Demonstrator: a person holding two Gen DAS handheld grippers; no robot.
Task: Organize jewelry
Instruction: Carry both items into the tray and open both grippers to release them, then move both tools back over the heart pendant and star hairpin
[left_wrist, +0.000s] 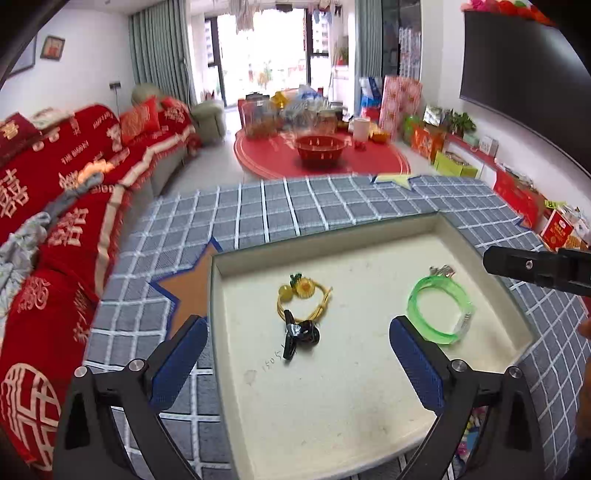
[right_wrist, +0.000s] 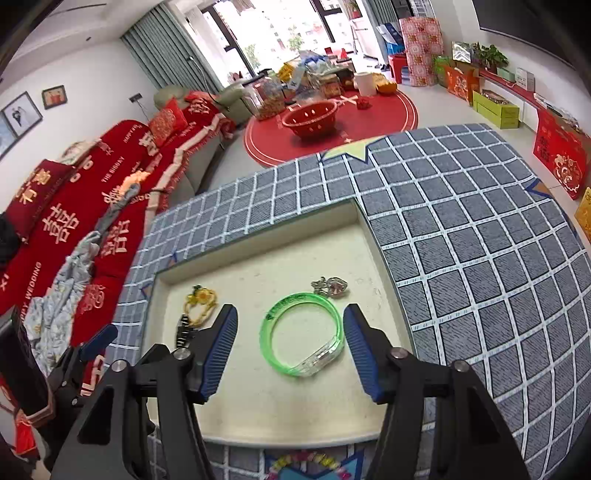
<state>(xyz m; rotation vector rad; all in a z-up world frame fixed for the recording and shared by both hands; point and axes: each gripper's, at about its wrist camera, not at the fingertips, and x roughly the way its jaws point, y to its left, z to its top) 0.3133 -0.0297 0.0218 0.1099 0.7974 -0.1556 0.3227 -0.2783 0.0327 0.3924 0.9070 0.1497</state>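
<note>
Both grippers hang spread and empty over a shallow cream tray (left_wrist: 480, 236) on a grey checked cloth (right_wrist: 461, 240). The right gripper (right_wrist: 290, 349) straddles the green bangle (right_wrist: 301, 332) near the tray's right wall, a silver trinket (right_wrist: 330, 286) touching its far rim. The left gripper (left_wrist: 295, 365) faces the yellow flower bracelet (left_wrist: 303, 299) mid-tray, a black hair clip (left_wrist: 301, 334) touching its near side.

Left gripper (left_wrist: 295, 354): black angular frame, blue ribbed finger pads (left_wrist: 177, 363), silver round screws at the pivots. Right gripper (right_wrist: 288, 347): same black build, blue ridged pads (right_wrist: 219, 352), silver screw heads.
</note>
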